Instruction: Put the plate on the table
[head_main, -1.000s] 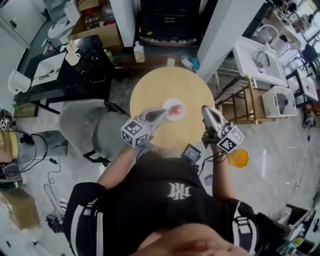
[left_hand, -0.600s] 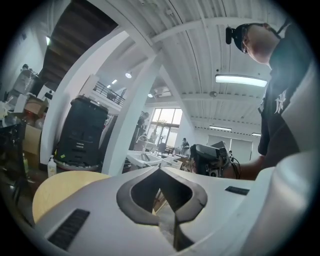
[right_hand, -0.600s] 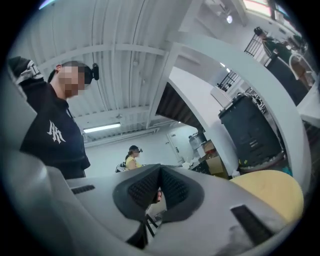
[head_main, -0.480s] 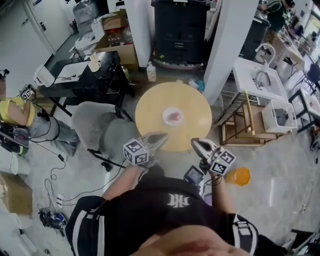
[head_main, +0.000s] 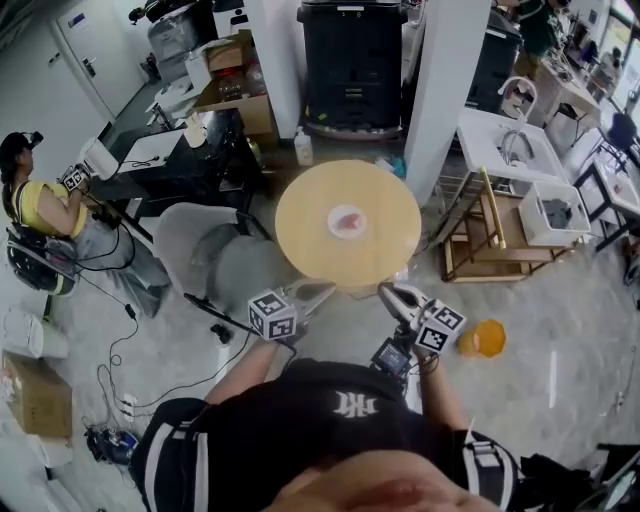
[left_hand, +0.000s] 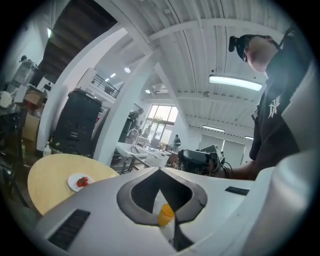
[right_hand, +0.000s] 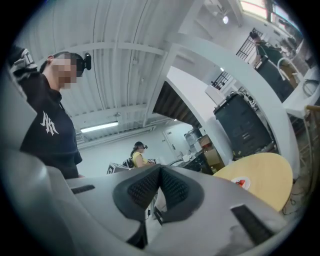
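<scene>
Plate (head_main: 347, 221), small, white and round, lies flat near the middle of a round light-wood table (head_main: 300, 240). A little red food sits on it, and nothing touches it.

Seen from above, a person in a black shirt stands on the near side of the table with a gripper in each hand. Both grippers point towards the table and end close to its near edge, well apart from the plate. The left gripper (head_main: 322, 291) is at the left and the right gripper (head_main: 388, 294) is at the right, with a gap between them. Each carries a cube with square black-and-white markers.

In the left gripper view the two dark pads meet at their tips, so the claw is closed with nothing gripped. The table and plate show small at the left of that view. In the right gripper view the ribbed pads also meet, closed and empty, and the table and plate show at the right.

A grey chair (head_main: 215, 255) stands just left of the table. An orange container (head_main: 482, 338) sits on the floor to the right of the right gripper. A white pillar (head_main: 445, 80) rises beyond the table, and another person in a yellow top (head_main: 35, 205) sits at the far left.
</scene>
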